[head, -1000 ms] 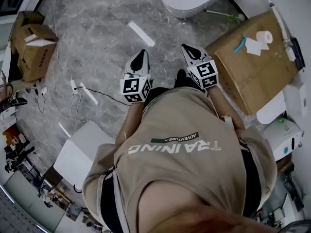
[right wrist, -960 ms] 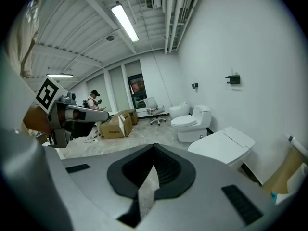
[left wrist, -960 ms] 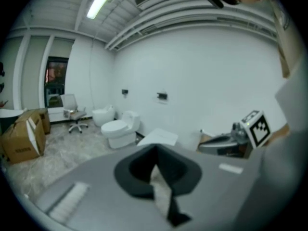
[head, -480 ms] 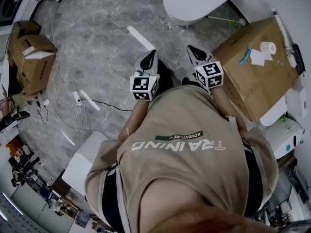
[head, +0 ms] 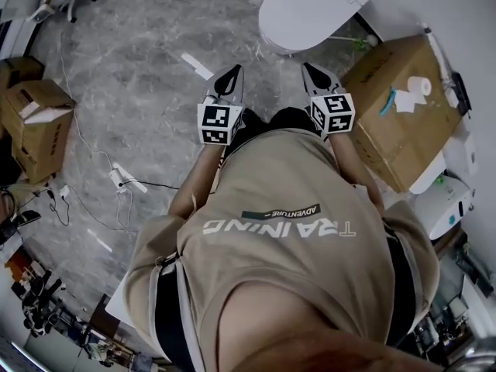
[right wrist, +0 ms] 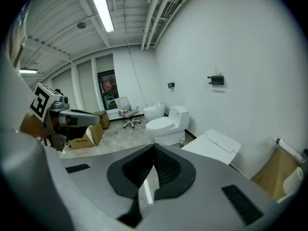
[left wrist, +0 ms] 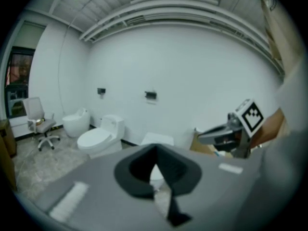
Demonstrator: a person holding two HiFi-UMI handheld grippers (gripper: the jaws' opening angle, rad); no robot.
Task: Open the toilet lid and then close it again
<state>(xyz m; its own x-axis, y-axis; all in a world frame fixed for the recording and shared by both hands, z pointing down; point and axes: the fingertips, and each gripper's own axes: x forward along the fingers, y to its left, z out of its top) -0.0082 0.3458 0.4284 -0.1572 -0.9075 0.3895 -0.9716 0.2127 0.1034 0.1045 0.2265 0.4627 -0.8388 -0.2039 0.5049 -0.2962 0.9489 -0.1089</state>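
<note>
1. Toilet lid (head: 314, 6) is down, lying flat over the bowl, at the top of the head view.
2. Left gripper (head: 232, 76): jaws meet at the tips with nothing between them (its own view shows only the white lid past the black pads).
3. Right gripper (head: 311, 72): jaws also together at the tips, empty.
4. Both grippers are held side by side above the person's tan shirt (head: 287, 208) and point toward the lid. Neither touches it.
5. The lid lies ahead of both tips, nearer the right gripper; bare grey marbled floor (head: 139, 68) shows between tips and toilet.
6. Cardboard box (head: 391, 122) stands just right of the toilet, with a paper roll (head: 419, 85) on top.
</note>
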